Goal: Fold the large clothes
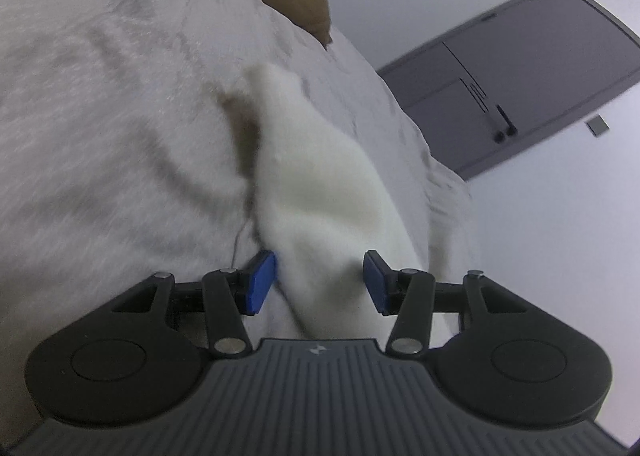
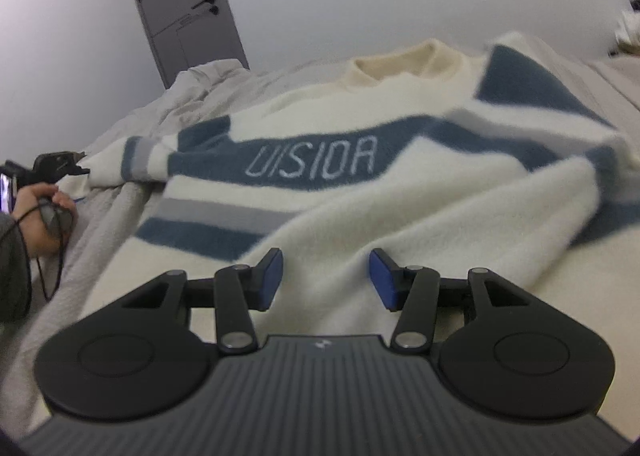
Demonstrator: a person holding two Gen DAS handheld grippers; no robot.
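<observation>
Sweater (image 2: 360,160) lay front-up on the grey bedspread (image 2: 120,216), collar at 12 o'clock in the right wrist view, "VISION"-type lettering readable across the blue chest band. Body was basically spread flat. One sleeve or side panel was already flopped over the front from about 3 o'clock, so I'd judge the fold barely started: maybe one sleeve in, the other side, the second sleeve and the body fold all left.

Right gripper (image 2: 325,282): jaws about half open, hovering low over the white fabric near the hem at 6 o'clock. Cloth showed in the gap, but the pads weren't pressing on it. No grip.

Left gripper (image 1: 319,282): also about half open. A blurred white tongue of sweater ran up from between the pads toward 12 o'clock; the left pad looked close to it, the right pad clear. Read it as not clamped.

In the right wrist view, the person's hand (image 2: 38,216) and left gripper sat at 9 o'clock, at the cuff of the sweater's far sleeve.

Door (image 1: 520,76) stood at 2 o'clock in the left wrist view.
</observation>
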